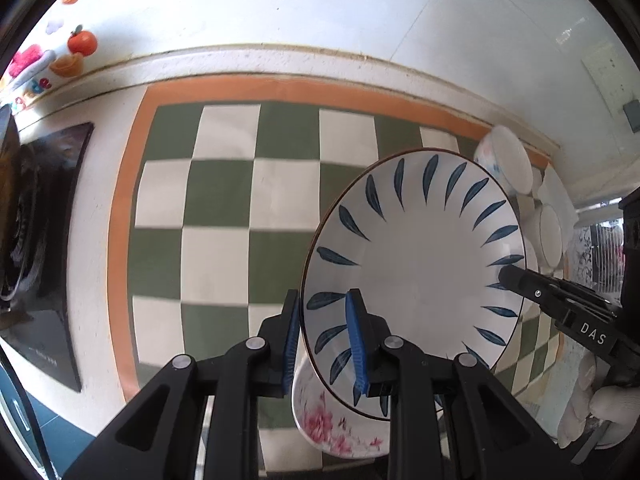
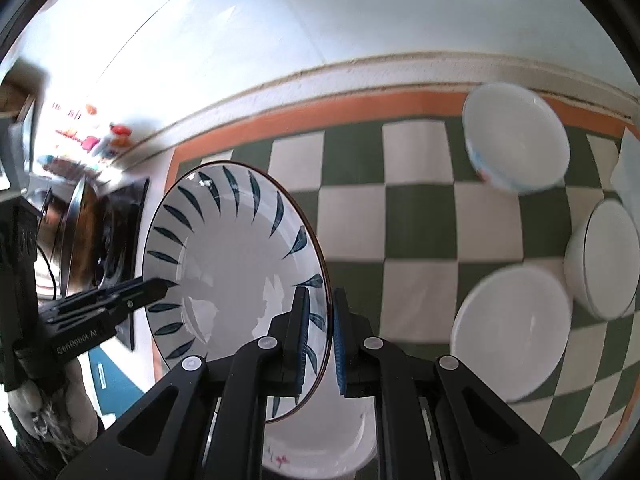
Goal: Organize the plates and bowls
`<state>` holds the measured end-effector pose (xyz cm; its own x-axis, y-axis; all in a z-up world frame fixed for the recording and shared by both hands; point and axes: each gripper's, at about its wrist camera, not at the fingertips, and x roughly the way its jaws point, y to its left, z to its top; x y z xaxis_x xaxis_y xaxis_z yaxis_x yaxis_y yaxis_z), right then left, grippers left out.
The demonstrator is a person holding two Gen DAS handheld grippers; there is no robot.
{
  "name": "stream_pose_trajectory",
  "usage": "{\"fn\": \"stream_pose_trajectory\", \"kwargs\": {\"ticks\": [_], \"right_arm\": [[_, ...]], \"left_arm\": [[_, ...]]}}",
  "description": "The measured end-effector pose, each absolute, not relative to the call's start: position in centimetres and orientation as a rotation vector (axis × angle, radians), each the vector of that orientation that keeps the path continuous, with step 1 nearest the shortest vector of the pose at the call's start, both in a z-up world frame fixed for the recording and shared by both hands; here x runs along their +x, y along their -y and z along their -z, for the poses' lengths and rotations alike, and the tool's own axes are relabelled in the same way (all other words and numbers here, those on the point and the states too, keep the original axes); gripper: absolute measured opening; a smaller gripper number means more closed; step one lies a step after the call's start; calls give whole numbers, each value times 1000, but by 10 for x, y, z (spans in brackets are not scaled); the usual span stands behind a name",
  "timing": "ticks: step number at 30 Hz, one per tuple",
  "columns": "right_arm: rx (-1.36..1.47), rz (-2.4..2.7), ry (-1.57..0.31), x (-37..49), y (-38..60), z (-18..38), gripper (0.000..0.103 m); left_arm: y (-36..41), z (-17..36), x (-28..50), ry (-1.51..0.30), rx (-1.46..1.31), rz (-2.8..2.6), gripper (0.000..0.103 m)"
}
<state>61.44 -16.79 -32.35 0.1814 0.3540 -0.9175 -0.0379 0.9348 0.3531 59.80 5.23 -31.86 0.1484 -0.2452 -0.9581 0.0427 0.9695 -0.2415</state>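
Your left tongs [image 1: 323, 340] pinch the near rim of the blue-leaf plate [image 1: 416, 256], one blue pad on top and one under it. Your right tongs [image 2: 321, 344] pinch the same plate on its other side, and that rim sits snug between the pads. So both tongs are squeezed tight on one plate.

The plate is up in the air and tipped. Right under it sits the pink-flower plate [image 1: 332, 428] on the green and white checked mat [image 1: 224, 216]. My guess is the blue-leaf plate goes down on top of it.

Keep both squeezes firm, because the rim looks smooth and slippery. Make the plate flat first. Then bring both hands down together, slowly, so one side does not drop first. Line up the round edges before you let go.

Watch the white bowls [image 2: 512, 328] on the mat to your right, near your right tongs. Do not bump them.
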Motion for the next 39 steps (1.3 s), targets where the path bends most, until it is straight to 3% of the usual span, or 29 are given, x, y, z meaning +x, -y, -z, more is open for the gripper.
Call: {"fn": "stream_pose_trajectory", "kwargs": {"ticks": [19, 39], "right_arm": [[298, -286, -1497, 514, 169, 390, 13], [281, -322, -1567, 514, 176, 442, 13]], "left_arm": [[-39, 382, 528, -1566, -110, 233, 20], [-16, 410, 511, -1602, -116, 99, 20]]}}
